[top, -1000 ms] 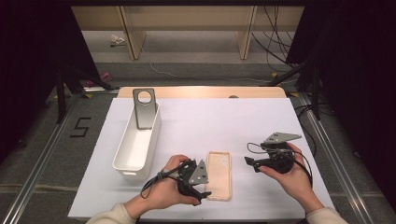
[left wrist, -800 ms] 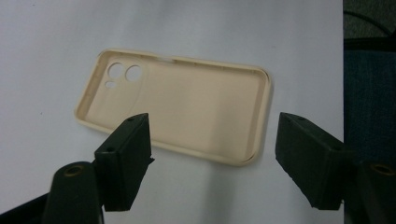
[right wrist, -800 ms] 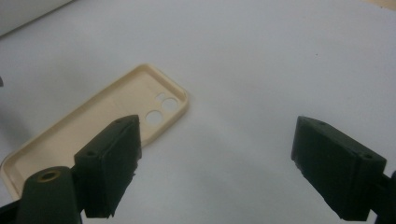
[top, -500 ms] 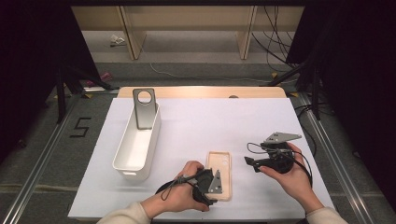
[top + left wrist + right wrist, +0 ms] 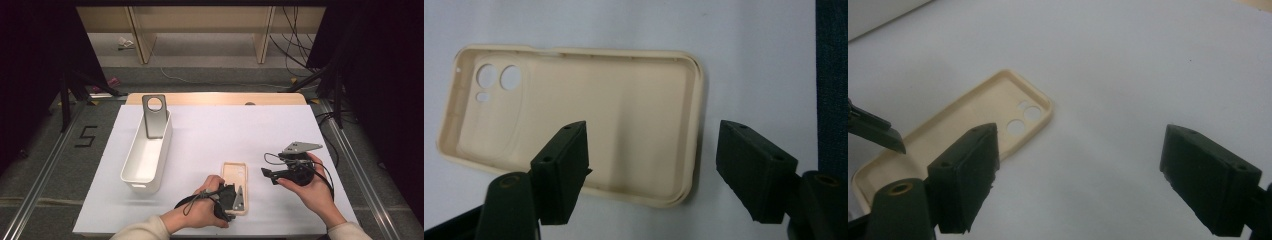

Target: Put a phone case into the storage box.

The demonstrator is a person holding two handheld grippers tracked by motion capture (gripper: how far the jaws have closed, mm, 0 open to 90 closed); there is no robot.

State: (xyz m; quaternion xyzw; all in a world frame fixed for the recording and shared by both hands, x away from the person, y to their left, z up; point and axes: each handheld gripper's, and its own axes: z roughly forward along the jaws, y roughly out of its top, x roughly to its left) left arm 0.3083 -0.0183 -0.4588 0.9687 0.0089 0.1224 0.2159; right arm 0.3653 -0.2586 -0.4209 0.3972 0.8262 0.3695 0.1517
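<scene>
Left gripper (image 5: 239, 199) low over near end of beige phone case (image 5: 235, 176); jaws parted, straddling case's short edge, not yet pressing; case lies hollow side up on white table cover (image 5: 210, 135), right of white bin (image 5: 145, 160); grasp unfinished, lift and placing remain, I'd judge; right gripper (image 5: 270, 174) wide open, empty, beside case; only readable mark: "5" on floor (image 5: 86, 136); no brand visible on case.

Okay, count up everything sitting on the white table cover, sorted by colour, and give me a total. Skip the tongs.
Beige: 1, the phone case
White: 1, the long bin
Grey: 1, the second phone case with a round hole, standing upright at the bin's far end
Total: 3
</scene>
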